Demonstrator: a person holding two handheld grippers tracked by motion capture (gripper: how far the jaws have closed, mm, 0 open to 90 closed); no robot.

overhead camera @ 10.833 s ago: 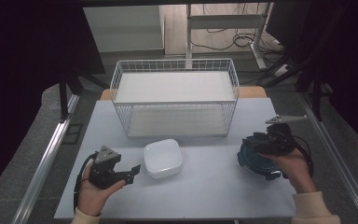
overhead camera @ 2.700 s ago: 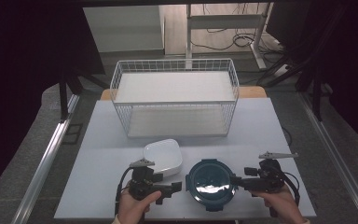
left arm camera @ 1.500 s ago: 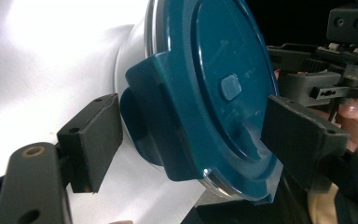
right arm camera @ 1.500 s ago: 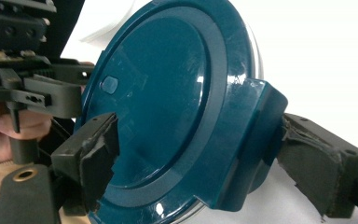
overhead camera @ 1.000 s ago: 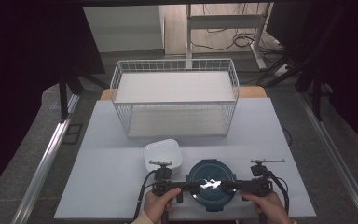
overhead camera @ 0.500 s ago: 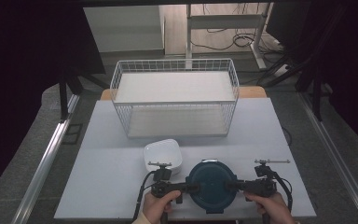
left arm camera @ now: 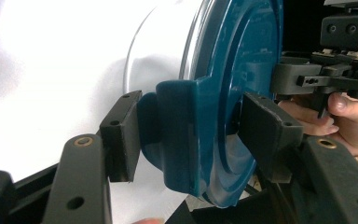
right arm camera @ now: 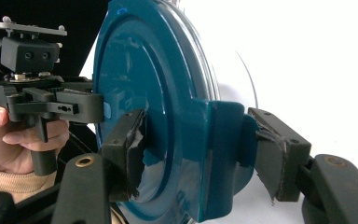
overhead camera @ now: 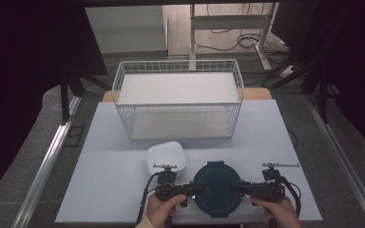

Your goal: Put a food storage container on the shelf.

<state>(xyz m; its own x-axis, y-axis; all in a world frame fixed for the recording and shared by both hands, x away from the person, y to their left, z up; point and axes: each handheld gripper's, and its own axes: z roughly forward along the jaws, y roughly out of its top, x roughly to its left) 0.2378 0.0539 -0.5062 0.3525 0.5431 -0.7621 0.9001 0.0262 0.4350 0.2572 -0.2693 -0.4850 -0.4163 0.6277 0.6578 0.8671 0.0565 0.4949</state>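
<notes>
White table (overhead camera: 109,156) carries a wire basket (overhead camera: 178,102) toward its far edge. Near the front edge sits a round teal-lidded container (overhead camera: 217,188); left gripper (overhead camera: 196,189) and right gripper (overhead camera: 237,189) have just been closing, each clamping a side latch.

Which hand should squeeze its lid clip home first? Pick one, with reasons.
Left, narrowly. Both grippers' fingers have just been closing on the clips of the blue container. The left gripper has whole fingers flush on its clip; the right gripper has torn fingers.
</notes>
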